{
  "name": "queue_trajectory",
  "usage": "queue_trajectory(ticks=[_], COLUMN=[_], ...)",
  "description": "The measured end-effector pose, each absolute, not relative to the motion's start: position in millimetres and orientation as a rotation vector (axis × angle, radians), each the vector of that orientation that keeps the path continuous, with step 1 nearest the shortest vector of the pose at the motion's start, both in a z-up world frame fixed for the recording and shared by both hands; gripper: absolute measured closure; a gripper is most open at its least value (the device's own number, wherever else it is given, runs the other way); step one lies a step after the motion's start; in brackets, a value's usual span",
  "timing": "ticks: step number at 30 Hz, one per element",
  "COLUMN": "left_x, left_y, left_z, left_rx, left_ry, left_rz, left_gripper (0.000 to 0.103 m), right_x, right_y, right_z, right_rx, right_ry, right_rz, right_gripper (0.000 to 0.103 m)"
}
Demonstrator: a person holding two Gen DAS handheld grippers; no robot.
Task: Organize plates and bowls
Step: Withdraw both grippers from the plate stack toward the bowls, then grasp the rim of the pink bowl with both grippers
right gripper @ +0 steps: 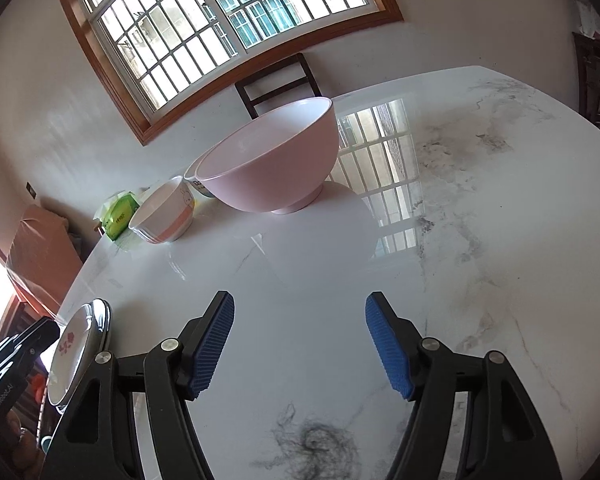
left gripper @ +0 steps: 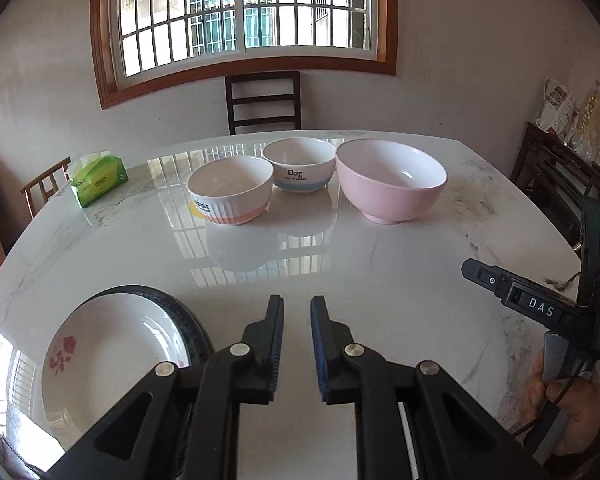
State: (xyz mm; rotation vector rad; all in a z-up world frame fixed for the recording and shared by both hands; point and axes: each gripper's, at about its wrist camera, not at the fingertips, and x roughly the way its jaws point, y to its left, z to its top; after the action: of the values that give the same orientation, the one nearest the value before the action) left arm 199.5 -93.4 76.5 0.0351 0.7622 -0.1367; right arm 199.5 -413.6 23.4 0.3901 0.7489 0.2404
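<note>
Plates stacked, bowls not yet nested.
Your left gripper [left gripper: 297, 344] jaws sit nearly shut on nothing, the plate stack [left gripper: 112, 360] just left of them; your right gripper [right gripper: 300, 344] jaws gape empty, with the pink bowl [right gripper: 272, 160], striped bowl [right gripper: 164, 212] and Dog bowl [left gripper: 300, 170] standing separately ahead on the tabletop [right gripper: 460, 240].

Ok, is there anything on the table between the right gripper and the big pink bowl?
Nothing visible. In the right wrist view only bare marble table lies between the open right gripper and the pink bowl. The striped bowl sits off to its left.
</note>
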Motion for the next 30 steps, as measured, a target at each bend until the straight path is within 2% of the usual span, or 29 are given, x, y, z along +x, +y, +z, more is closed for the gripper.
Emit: queue_trajectory(ticks=[6,12,19,26,30], left_x=[258,304,363,405,413], left_y=[-114,-140,-143,-148,-148], left_z=[86,94,93,84,75], left_rx=[-0.074,0.036,-0.157,-0.192,-0.199], left_ry=[0.836,0.77,0.878,0.945,0.96], left_rz=[-0.235,-0.158,-0.255,-0.27,-0.275], left_gripper=[0.089,0.089,0.089,0.089,0.087], right_x=[213,235,282,337,360], right_y=[-435,-458,-466,-458,-455], right_z=[29,54,84,84,81], right_rx=[0.393,0.411,0.384,0.371,0.359], right_ry=[0.753,0.734,0.749,0.834,0.867], right_rz=[0.236,0.243,0.253,0.261,0.252], right_gripper=[0.037,0.037,0.037,0.037,0.042])
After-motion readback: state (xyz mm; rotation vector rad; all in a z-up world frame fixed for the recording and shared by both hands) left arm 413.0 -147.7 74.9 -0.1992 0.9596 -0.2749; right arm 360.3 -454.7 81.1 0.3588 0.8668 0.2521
